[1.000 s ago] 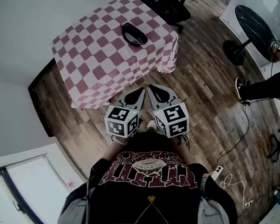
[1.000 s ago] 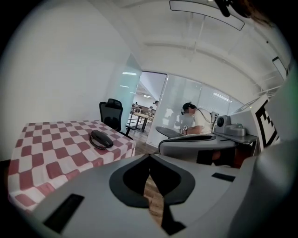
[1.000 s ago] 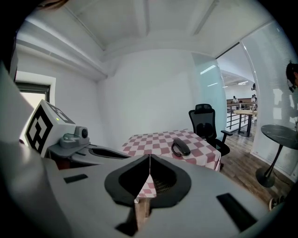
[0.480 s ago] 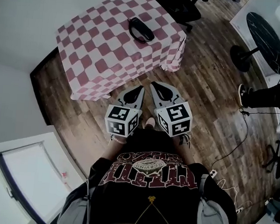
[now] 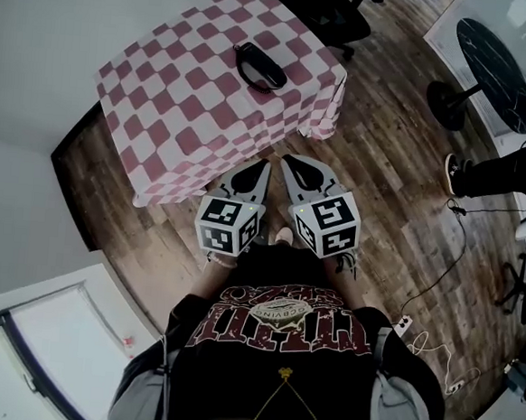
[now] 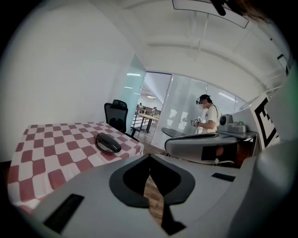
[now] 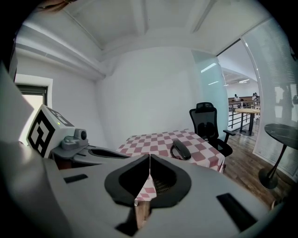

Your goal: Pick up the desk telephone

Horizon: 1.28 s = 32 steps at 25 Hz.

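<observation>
left tongs (image 5: 265, 166), right tongs (image 5: 286, 160) both together, empty; telephone (image 5: 259, 66) on checked table (image 5: 162, 106) ahead.

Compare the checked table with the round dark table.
The checked table is square and cloth-draped; the round table has an uncovered dark top. The telephone lies on the checked table, not the round table. The round table stands on one pedestal; cloth hides the checked table's legs. Both stand on wood floor.

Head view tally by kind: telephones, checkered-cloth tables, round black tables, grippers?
Desk telephone: 1
Checkered-cloth table: 1
Round black table: 1
Grippers: 2 (left gripper, right gripper)
Total: 5
</observation>
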Each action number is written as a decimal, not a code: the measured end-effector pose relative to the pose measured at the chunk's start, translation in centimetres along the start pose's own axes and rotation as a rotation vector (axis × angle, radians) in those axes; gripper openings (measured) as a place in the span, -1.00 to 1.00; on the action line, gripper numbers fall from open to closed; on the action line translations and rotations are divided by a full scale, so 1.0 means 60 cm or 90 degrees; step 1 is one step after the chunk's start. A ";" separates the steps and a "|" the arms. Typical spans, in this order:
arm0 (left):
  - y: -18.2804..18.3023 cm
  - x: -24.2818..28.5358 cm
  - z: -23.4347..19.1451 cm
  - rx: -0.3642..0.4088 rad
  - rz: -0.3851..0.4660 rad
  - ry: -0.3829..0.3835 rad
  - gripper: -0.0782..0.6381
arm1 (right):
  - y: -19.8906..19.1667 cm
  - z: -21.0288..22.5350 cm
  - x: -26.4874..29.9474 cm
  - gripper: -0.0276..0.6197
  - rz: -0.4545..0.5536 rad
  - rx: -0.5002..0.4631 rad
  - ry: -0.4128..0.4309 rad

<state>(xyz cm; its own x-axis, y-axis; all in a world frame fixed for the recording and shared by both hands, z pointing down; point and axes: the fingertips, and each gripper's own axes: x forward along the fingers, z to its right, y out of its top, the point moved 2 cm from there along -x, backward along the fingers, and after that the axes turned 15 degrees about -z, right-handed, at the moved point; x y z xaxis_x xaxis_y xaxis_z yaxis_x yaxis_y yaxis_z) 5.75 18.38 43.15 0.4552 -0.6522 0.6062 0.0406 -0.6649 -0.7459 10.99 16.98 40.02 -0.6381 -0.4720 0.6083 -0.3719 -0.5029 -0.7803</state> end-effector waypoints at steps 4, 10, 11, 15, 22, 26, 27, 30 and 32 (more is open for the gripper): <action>0.016 0.015 -0.031 0.001 -0.005 -0.019 -0.76 | 0.019 0.010 0.034 -0.85 -0.010 0.004 -0.007; 0.045 0.033 -0.091 0.002 -0.017 -0.023 -0.76 | 0.066 0.020 0.087 -0.85 -0.011 -0.001 -0.019; 0.049 0.036 -0.101 0.002 -0.020 -0.024 -0.76 | 0.074 0.022 0.096 -0.85 -0.012 -0.003 -0.021; 0.062 0.047 -0.139 0.001 -0.023 -0.035 -0.76 | 0.098 0.027 0.133 -0.85 -0.020 -0.011 -0.025; 0.080 0.057 -0.192 0.009 -0.027 -0.047 -0.76 | 0.123 0.028 0.178 -0.85 -0.020 -0.001 -0.035; 0.089 0.065 -0.206 0.018 -0.035 -0.056 -0.76 | 0.129 0.033 0.189 -0.85 -0.020 0.013 -0.042; 0.091 0.067 -0.208 0.018 -0.036 -0.059 -0.76 | 0.130 0.034 0.190 -0.85 -0.021 0.016 -0.044; 0.096 0.073 -0.210 0.019 -0.039 -0.068 -0.76 | 0.134 0.037 0.195 -0.85 -0.024 0.018 -0.049; 0.101 0.076 -0.212 0.019 -0.042 -0.069 -0.76 | 0.140 0.039 0.199 -0.85 -0.024 0.020 -0.049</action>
<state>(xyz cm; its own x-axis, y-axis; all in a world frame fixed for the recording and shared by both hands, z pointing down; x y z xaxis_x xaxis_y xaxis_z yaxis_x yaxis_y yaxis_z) -3.27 6.76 44.93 0.5438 -0.5633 0.6221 0.0988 -0.6931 -0.7140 1.85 5.42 41.06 -0.5703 -0.5054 0.6476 -0.3727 -0.5434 -0.7522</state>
